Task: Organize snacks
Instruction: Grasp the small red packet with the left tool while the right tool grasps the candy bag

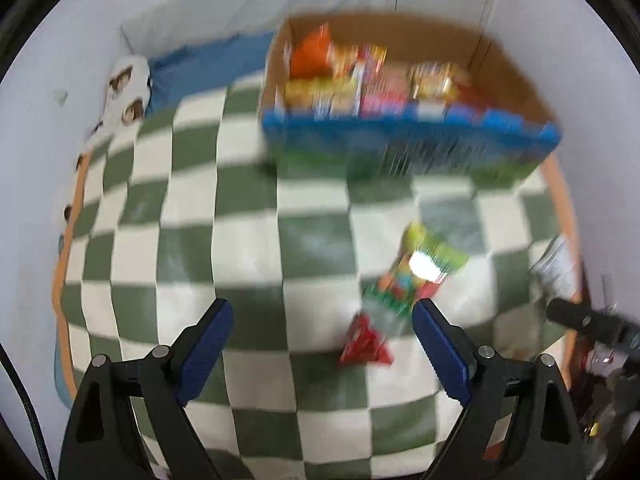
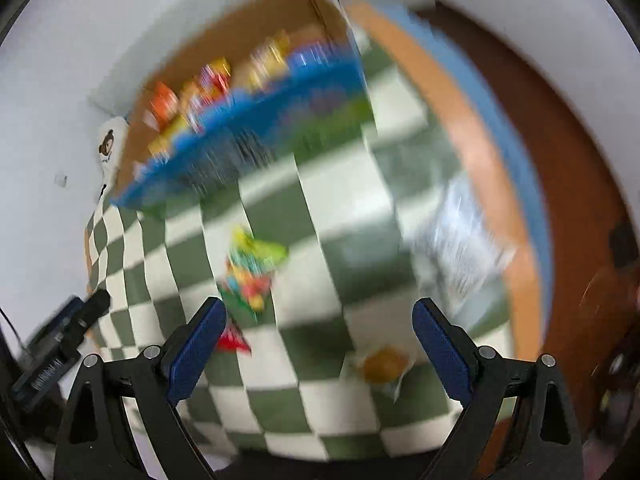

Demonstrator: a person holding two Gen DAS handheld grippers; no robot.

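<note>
A cardboard box [image 1: 412,148] with a blue and green front stands at the far side of the checkered cloth and holds several snack packs [image 1: 360,80]; it also shows in the right wrist view [image 2: 240,128]. A green and yellow snack bag [image 1: 416,268] and a small red packet [image 1: 366,344] lie loose on the cloth. My left gripper [image 1: 322,348] is open and empty, the red packet just ahead between its fingers. My right gripper [image 2: 320,344] is open and empty above the cloth. A pastry in clear wrap [image 2: 384,364] lies near its right finger. The green bag [image 2: 252,268] and red packet [image 2: 234,342] lie near its left finger. Both views are blurred.
A silvery white packet [image 2: 460,248] lies near the cloth's right edge; it also shows in the left wrist view [image 1: 558,264]. The green and white checkered cloth [image 1: 248,240] covers a bed by white walls. A bear-print pillow [image 1: 126,88] lies at the far left. Brown floor [image 2: 568,160] lies right.
</note>
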